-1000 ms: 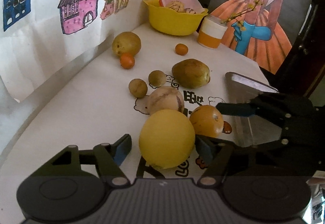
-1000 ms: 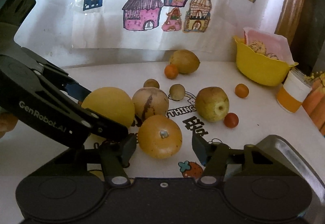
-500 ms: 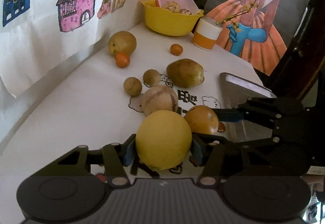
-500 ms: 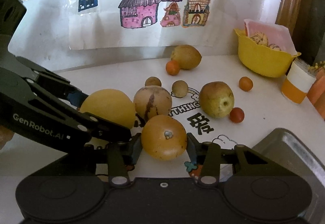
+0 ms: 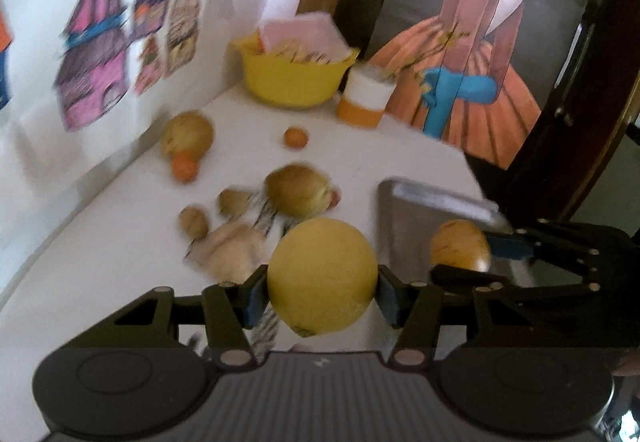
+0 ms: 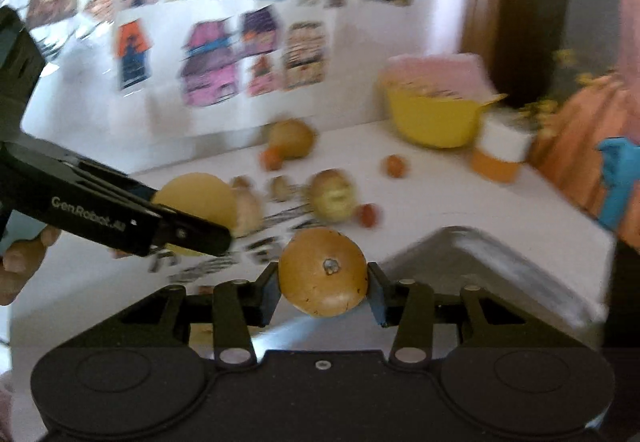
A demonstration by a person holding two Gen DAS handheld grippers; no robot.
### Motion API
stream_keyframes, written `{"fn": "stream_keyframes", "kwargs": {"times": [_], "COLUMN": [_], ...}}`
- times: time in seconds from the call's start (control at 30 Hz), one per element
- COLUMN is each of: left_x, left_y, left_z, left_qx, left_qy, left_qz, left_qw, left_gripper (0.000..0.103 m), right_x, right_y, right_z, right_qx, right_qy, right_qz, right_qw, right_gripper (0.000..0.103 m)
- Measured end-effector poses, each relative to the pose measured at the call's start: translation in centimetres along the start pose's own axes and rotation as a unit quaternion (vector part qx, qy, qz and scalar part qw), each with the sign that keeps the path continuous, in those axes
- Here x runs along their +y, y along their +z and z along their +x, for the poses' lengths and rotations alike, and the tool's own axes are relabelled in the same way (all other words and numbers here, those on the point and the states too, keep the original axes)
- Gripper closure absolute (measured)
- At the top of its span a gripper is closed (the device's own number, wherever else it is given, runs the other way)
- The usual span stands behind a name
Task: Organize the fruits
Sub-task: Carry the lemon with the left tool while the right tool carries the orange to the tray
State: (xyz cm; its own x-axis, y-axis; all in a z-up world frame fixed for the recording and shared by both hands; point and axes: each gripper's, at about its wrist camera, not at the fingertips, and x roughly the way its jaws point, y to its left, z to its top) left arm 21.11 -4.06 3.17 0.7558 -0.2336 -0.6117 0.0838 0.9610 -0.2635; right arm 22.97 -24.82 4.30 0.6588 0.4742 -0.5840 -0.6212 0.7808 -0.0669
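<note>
Both fruits now lifted: L gripper (image 5: 322, 292) clamps lemon (image 5: 322, 278), R gripper (image 6: 322, 288) orange (image 6: 323, 272) (blurry).

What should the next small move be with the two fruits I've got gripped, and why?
Probably carry the right gripper a little further over the grey metal tray before releasing: its round orange fruit is gripped at the tray's edge, while the left gripper holds the large yellow fruit beside it.
</note>
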Motion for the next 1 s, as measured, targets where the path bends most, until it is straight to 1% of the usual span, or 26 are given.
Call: {"fn": "stream_keyframes", "kwargs": {"times": [0.13, 0.27, 0.43, 0.53, 0.67, 0.87, 1.0], "left_x": [-3.2, -6.0, -8.5, -9.2, -9.6, -9.8, -10.0], "left_y": [0.9, 1.9, 2.0, 1.8, 1.5, 1.2, 1.2], "left_z": [2.1, 5.3, 9.0, 10.5, 11.6, 12.4, 12.8], "left_qx": [-0.023, -0.013, 0.004, 0.015, 0.026, 0.040, 0.047], "left_qy": [-0.019, -0.033, -0.038, -0.039, -0.035, -0.024, -0.024], "left_qz": [0.015, 0.020, 0.038, 0.045, 0.054, 0.064, 0.065], "left_qw": [0.9994, 0.9992, 0.9985, 0.9981, 0.9976, 0.9968, 0.9965], "left_gripper": [0.044, 0.044, 0.044, 0.044, 0.044, 0.044, 0.044], "right_x": [-4.2, -8.1, -11.3, -12.6, -13.3, -13.3, -13.3], "right_y": [0.2, -0.3, -1.4, -2.3, -3.1, -3.6, -3.6], "right_z": [-1.1, -0.1, 1.8, 3.0, 4.1, 5.2, 5.4], "right_qx": [-0.007, -0.003, 0.008, 0.018, 0.028, 0.035, 0.035], "right_qy": [-0.043, -0.069, -0.075, -0.072, -0.067, -0.059, -0.058], "right_qz": [0.016, 0.030, 0.037, 0.044, 0.051, 0.055, 0.053], "right_qw": [0.999, 0.997, 0.996, 0.996, 0.996, 0.996, 0.996], "right_gripper": [0.056, 0.056, 0.056, 0.056, 0.056, 0.056, 0.056]}}
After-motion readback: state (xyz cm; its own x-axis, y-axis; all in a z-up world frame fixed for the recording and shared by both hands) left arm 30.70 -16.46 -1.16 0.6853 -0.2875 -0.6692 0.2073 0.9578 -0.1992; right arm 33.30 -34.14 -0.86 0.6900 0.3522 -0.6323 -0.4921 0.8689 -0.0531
